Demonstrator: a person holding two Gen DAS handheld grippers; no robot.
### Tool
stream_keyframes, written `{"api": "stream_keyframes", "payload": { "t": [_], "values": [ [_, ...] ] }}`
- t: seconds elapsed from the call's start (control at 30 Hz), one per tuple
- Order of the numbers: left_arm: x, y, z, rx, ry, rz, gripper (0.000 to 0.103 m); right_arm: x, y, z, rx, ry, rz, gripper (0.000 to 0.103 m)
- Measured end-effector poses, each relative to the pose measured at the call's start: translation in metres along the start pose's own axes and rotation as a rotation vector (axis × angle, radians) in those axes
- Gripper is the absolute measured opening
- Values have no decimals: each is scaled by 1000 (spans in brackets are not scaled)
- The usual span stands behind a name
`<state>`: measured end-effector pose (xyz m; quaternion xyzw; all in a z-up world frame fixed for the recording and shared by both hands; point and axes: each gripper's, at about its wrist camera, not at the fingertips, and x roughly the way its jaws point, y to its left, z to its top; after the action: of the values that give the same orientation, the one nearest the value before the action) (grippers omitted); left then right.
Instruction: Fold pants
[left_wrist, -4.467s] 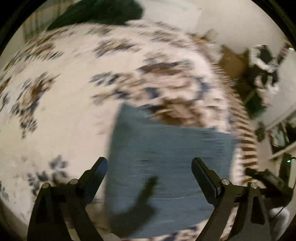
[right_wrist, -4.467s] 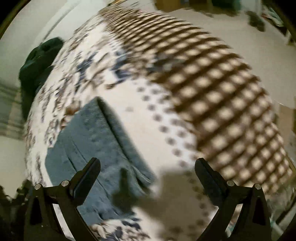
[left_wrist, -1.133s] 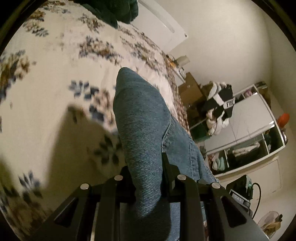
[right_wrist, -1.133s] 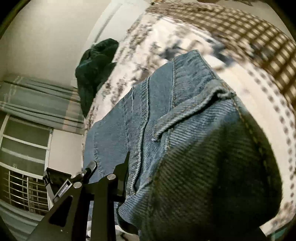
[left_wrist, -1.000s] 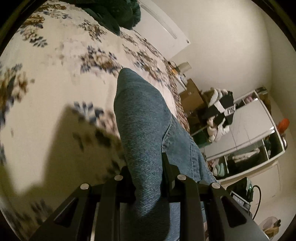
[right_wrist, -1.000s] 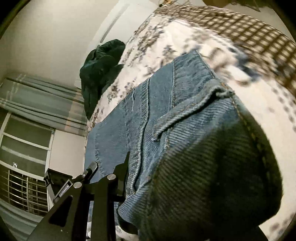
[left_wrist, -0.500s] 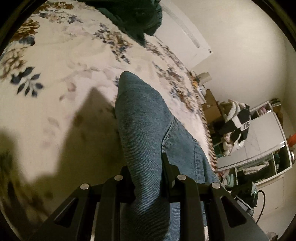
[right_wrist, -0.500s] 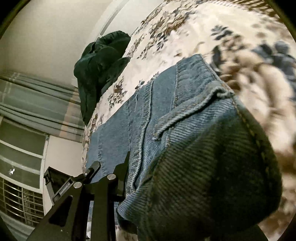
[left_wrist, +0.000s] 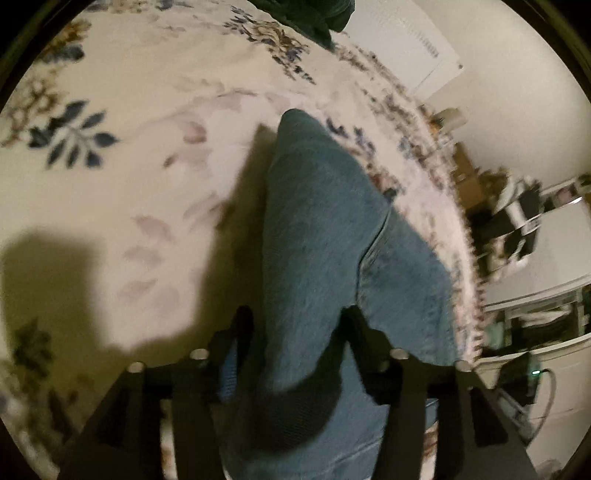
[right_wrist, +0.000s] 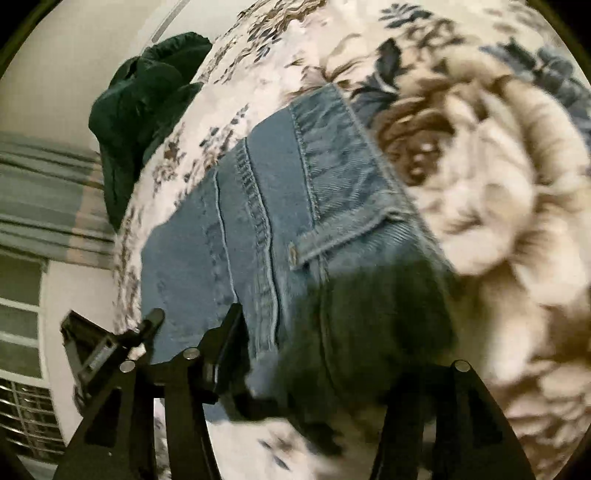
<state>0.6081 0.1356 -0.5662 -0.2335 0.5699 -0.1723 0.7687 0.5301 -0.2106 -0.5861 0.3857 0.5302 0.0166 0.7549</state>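
- Blue denim pants lie folded on a bed covered by a floral bedspread, cream with blue and brown flowers
- In the right wrist view the pants show stitched seams and a belt loop, with the near part in shadow
- The left gripper has its 2 fingers apart, a bunched denim fold between them; the frame is blurred
- The right gripper also has its fingers spread, with denim between them
- A dark green garment is heaped at the far edge of the bed, well apart from the pants
- Striped curtains hang beyond the bed
- White shelves with clutter stand past the bed's other side
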Motion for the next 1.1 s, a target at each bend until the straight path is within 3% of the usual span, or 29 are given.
{"api": "stream_keyframes", "payload": {
  "t": [0.07,0.13,0.23,0.27,0.37,0.57,0.8,1.1],
  "values": [
    [-3,-3,-7,2,24,22,57,-5,0,-3,-27,-2,-65,75],
    [-8,-13,-16,44,36,87,58,-12,3,-5,-59,-13,-144,78],
    [-14,-37,-26,154,25,228,82,-19,13,-7,-104,-24,-244,94],
    [-17,-45,-31,195,15,275,89,-23,19,-8,-131,-33,-281,95],
    [-19,-64,-42,280,9,351,97,-31,38,-13,-219,-65,-400,99],
    [-31,-86,-55,330,-18,383,98,-57,71,-28,-348,-181,-592,103],
    [-76,-120,-73,343,-109,416,98,-110,92,-53,-394,-232,-585,103],
    [-174,-181,-115,351,-218,416,98,-215,129,-95,-416,-309,-527,103]
  ]
}}
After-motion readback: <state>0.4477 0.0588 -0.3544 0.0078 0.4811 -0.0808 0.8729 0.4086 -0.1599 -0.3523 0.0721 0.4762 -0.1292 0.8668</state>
